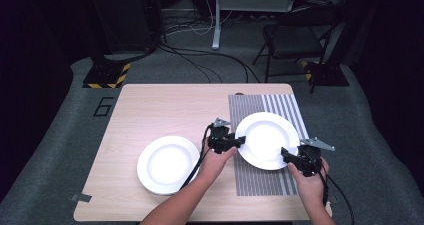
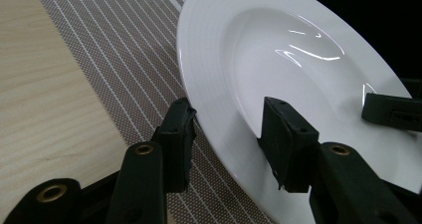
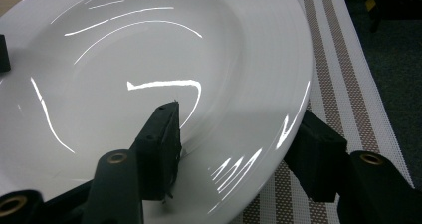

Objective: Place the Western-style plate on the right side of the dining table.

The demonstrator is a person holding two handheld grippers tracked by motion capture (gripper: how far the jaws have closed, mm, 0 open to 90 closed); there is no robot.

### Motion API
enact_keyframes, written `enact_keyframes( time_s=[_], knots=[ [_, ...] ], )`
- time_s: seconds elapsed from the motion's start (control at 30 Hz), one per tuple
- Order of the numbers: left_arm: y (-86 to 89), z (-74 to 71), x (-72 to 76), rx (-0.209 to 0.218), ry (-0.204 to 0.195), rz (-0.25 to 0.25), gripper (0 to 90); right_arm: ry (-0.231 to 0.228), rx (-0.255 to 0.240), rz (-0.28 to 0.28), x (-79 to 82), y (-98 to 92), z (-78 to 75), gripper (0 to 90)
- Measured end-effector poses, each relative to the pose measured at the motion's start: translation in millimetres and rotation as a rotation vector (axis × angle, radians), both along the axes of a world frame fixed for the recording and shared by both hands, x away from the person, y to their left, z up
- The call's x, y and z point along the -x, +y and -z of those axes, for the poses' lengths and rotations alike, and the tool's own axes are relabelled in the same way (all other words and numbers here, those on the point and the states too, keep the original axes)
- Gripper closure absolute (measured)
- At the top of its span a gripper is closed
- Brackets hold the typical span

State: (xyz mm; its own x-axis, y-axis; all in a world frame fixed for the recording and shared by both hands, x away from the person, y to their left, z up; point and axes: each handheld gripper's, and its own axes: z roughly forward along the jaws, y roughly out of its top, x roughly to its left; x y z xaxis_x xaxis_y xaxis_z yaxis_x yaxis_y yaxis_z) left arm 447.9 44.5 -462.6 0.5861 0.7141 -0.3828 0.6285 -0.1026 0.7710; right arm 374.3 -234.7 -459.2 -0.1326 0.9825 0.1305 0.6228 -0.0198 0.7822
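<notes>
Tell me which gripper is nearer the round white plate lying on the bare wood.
Left. The left gripper grips the near-left rim of the plate on the striped mat, just right of the round white plate on bare wood; the right gripper grips the mat plate's near-right rim, farther off.

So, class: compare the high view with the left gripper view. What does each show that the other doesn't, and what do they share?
High view alone: a second white plate on the bare wood, the whole table, a chair and cables on the floor behind, and the person's forearms.

Left gripper view alone: the left gripper up close, one jaw under the plate's rim, one over it.

Shared: the held white plate, the striped mat, and part of the right gripper.
</notes>
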Motion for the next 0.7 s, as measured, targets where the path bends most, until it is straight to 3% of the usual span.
enact_keyframes(
  time_s=[0.5,0.7],
  knots=[
    [-7.7,5.0,-16.6,0.013,0.016,-0.013,57.0,0.002,0.007,0.023,-16.6,-5.0,3.4,42.5],
    [-10.6,13.1,-21.0,-0.001,0.025,-0.007,56.9,0.015,0.019,0.025,-20.2,-6.5,8.6,42.8]
  ],
)
